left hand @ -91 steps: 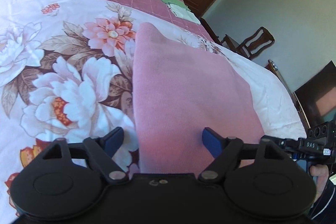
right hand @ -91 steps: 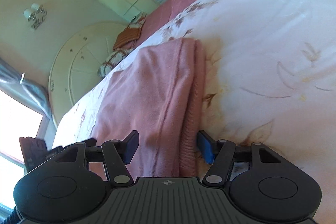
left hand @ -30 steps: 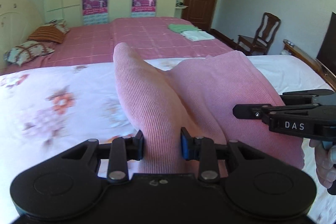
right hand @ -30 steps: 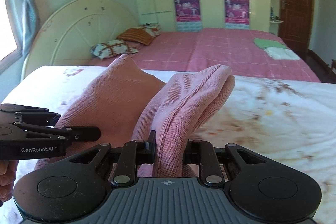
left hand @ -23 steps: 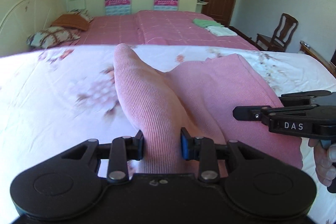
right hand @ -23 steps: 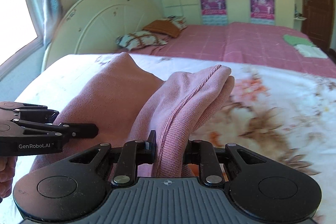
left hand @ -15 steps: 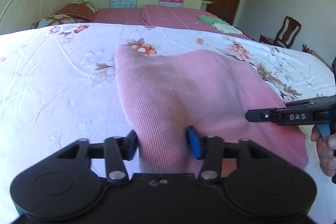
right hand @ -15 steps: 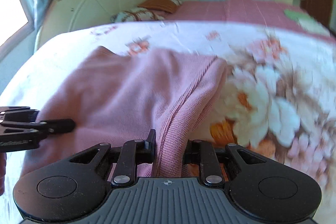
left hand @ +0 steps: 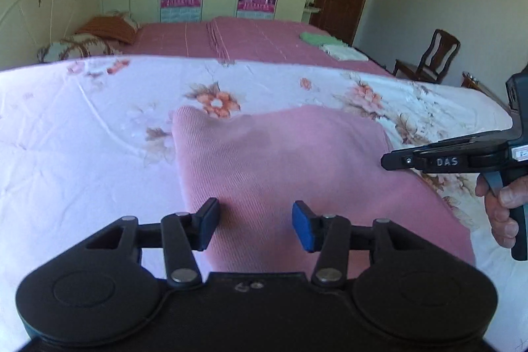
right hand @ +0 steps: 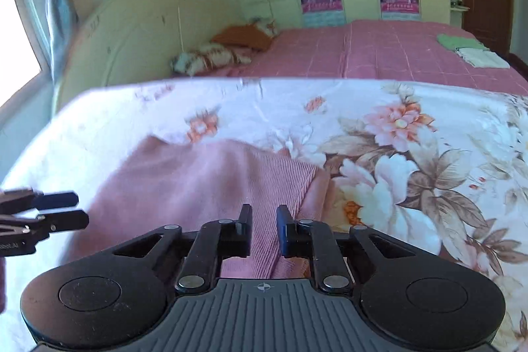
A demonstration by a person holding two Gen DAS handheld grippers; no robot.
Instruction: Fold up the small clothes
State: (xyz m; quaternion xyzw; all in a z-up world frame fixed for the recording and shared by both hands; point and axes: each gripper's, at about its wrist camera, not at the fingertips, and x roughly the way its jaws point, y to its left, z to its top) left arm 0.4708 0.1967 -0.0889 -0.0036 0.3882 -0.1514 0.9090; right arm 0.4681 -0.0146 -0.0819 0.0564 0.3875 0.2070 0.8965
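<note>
A pink ribbed knit garment [left hand: 280,160] lies folded flat on the white floral quilt [left hand: 82,137]. My left gripper [left hand: 255,221] hovers over its near left part. Its blue pads stand apart and are closing, with cloth lying under the gap and neither pad pressing on it. My right gripper [right hand: 264,216] is at the garment's [right hand: 204,183] right hem. Its jaws are nearly together and still closing, with the ribbed edge filling the narrow gap. The right gripper [left hand: 387,161] shows at the right of the left wrist view, and the left gripper [right hand: 81,209] at the far left of the right wrist view.
A hand [left hand: 501,207] holds the right gripper's handle. Beyond the quilt is a second bed [left hand: 257,45] with a pink cover, pillows [right hand: 211,58] and folded green and white clothes [left hand: 330,45]. A wooden chair [left hand: 429,58] stands at the right by the wall.
The garment, held up by both grippers a second ago, has come down flat onto the quilt. The left jaws have let go of it. The right jaws have drawn closer together.
</note>
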